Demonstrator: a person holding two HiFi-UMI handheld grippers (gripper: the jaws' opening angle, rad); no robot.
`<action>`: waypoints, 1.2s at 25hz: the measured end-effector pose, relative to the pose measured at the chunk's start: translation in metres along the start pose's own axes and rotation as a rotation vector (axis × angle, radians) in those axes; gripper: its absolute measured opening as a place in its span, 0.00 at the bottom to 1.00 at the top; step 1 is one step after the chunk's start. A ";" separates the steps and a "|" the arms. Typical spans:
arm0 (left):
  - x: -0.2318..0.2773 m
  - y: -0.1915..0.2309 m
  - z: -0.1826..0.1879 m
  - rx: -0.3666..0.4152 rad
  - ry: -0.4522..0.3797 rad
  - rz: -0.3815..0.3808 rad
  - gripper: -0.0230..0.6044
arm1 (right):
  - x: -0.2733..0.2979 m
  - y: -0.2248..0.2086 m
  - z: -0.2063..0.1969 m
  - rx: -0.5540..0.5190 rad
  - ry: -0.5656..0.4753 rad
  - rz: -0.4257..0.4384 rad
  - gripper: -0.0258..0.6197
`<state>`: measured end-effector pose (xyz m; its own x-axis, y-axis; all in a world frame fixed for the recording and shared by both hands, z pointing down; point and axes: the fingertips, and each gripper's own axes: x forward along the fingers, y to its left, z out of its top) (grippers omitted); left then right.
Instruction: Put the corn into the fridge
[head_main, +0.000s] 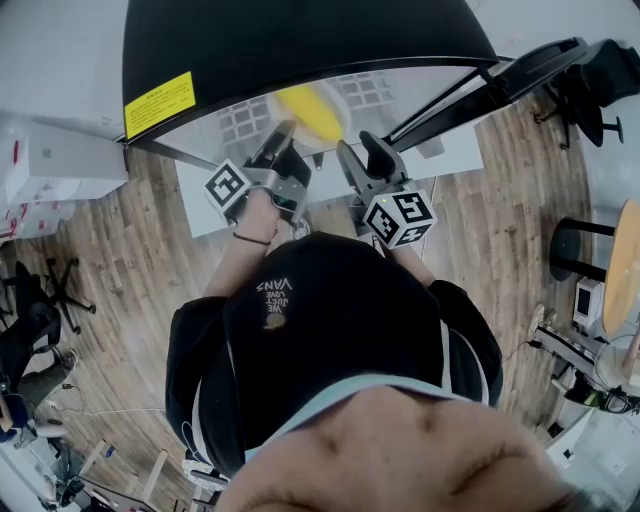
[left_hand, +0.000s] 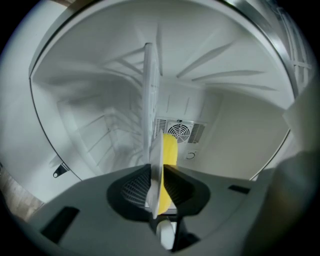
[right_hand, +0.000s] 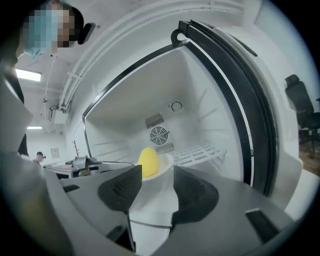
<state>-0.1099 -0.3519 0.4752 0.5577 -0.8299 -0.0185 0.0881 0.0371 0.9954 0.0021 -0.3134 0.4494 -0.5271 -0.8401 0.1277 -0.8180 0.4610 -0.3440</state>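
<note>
A yellow corn (head_main: 310, 110) lies on a white plate (head_main: 335, 100) inside the open fridge (head_main: 300, 45). My left gripper (head_main: 285, 132) reaches into the fridge. In the left gripper view the plate (left_hand: 152, 100) stands edge-on between the jaws, with the corn (left_hand: 170, 150) against its right face. The left gripper (left_hand: 159, 172) is shut on the plate's near rim. My right gripper (head_main: 360, 150) hangs beside it at the fridge mouth. In its own view the right gripper (right_hand: 155, 175) is open and holds nothing; the corn (right_hand: 148, 162) and plate (right_hand: 164, 164) lie just beyond its tips.
The fridge's back wall carries a round fan vent (right_hand: 158, 134), and a white wire shelf (right_hand: 200, 152) sits low on the right. Its black door frame (right_hand: 240, 100) curves along the right. Office chairs (head_main: 590, 90) and white boxes (head_main: 50, 160) stand on the wooden floor.
</note>
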 end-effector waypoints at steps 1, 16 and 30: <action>0.000 0.000 0.000 -0.001 -0.003 0.000 0.13 | -0.003 0.002 -0.004 -0.012 0.009 0.000 0.35; -0.002 -0.009 0.000 0.059 -0.004 -0.048 0.21 | 0.003 0.022 -0.018 -0.128 0.065 0.035 0.18; -0.011 -0.025 -0.017 0.291 0.103 -0.090 0.29 | 0.015 0.014 -0.013 -0.102 0.070 0.022 0.17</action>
<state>-0.1037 -0.3342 0.4490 0.6404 -0.7612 -0.1023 -0.0904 -0.2070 0.9742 -0.0201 -0.3156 0.4591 -0.5573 -0.8091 0.1866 -0.8232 0.5091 -0.2514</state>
